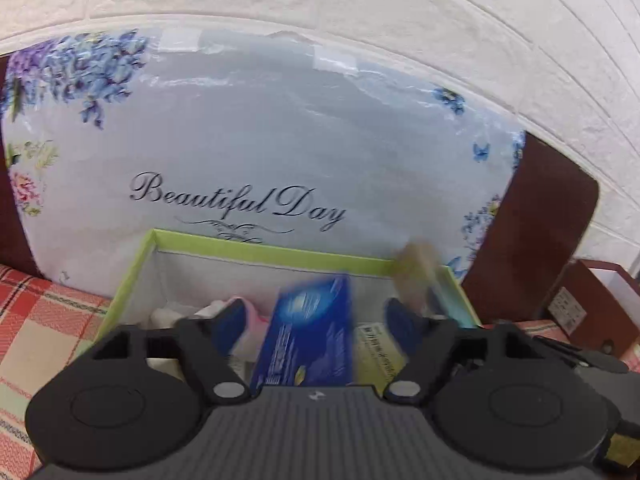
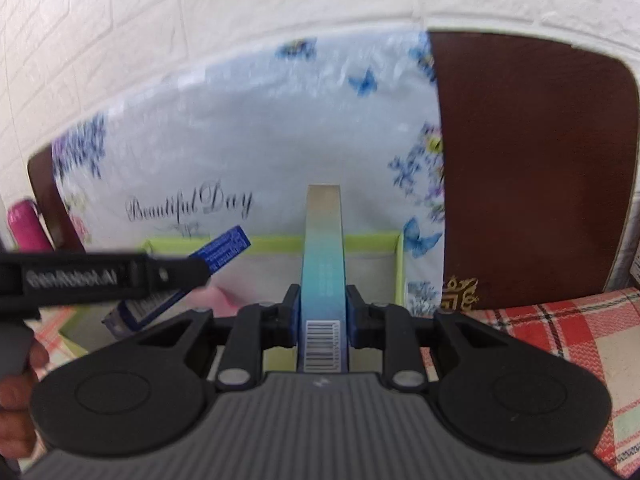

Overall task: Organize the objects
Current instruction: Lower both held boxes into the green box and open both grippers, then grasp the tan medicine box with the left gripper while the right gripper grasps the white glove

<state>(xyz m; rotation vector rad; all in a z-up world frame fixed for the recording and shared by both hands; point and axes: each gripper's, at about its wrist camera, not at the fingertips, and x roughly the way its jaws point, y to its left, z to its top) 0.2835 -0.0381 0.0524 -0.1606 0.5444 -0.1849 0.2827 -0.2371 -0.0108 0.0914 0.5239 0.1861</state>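
Observation:
A green-rimmed open box (image 1: pixel 256 250) rests on the plaid cloth. In the left wrist view my left gripper (image 1: pixel 316 312) is over it with its jaws wide. A blurred dark blue carton (image 1: pixel 308 336) is tilted between them, with a gap to each pad. From the right wrist view the same blue carton (image 2: pixel 224 250) slants down into the box (image 2: pixel 360 240) beside a left finger (image 2: pixel 180 274). My right gripper (image 2: pixel 323 300) is shut on a slim teal carton (image 2: pixel 323 248) with a barcode, held upright over the box. That carton appears blurred (image 1: pixel 416 276) at the box's right corner.
The box holds a pink item (image 1: pixel 256 314), white items (image 1: pixel 168 314) and a yellowish pack (image 1: pixel 376 354). Behind it lean a flowered "Beautiful Day" cushion (image 1: pixel 280 140) and a brown cushion (image 2: pixel 532 168). Also present: a brown bag (image 1: pixel 592 300), a pink bottle (image 2: pixel 26 224) and a hand (image 2: pixel 16 400).

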